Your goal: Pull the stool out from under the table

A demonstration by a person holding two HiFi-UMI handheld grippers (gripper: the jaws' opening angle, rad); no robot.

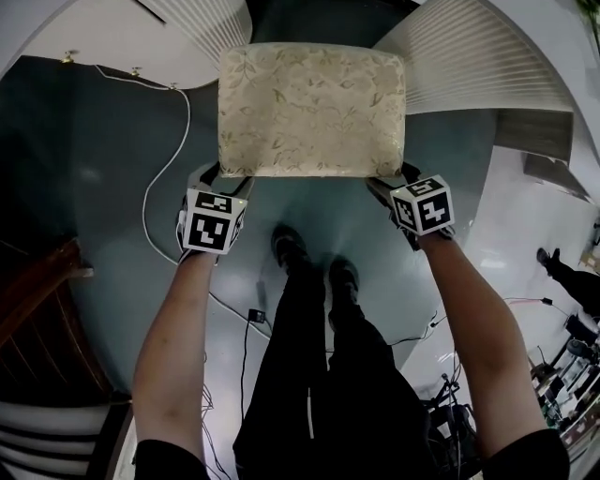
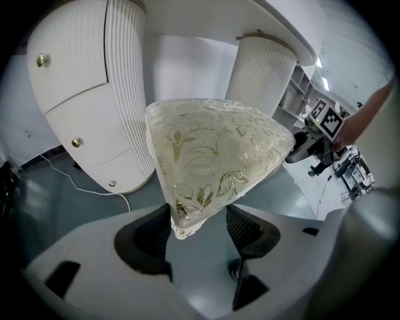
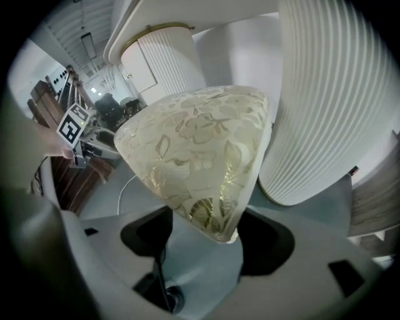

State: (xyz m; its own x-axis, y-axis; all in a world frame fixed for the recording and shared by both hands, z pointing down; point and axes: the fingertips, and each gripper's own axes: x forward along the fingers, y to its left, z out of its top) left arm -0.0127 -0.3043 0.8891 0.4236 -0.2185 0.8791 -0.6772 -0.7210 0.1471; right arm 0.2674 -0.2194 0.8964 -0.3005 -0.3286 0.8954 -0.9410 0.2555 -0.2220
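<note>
While I stand on the shiny grey-green floor [image 1: 84,234], I hold one gripper in each hand. Far on the left a thin white cord [image 1: 157,178] lies in a long curve on the floor. Just beside it is my left gripper [image 1: 219,176], grey with black pads. Its jaws are quite wide, but they are closed on the near left corner of the stool [image 1: 311,108]. It is a square stool with a soft cream cloth seat with gold leaves on it. Both pads touch the cloth.

The stool stands on the floor between the big white ribbed left table leg [image 1: 202,23] and the big white ribbed right table leg [image 1: 478,66]. All of its seat shows in front of me. My two black shoes [image 1: 291,246] are near its front edge.

My right gripper [image 1: 394,185] has the near right corner of the seat between its jaws. Its pads press on the cloth from both sides too.
</note>
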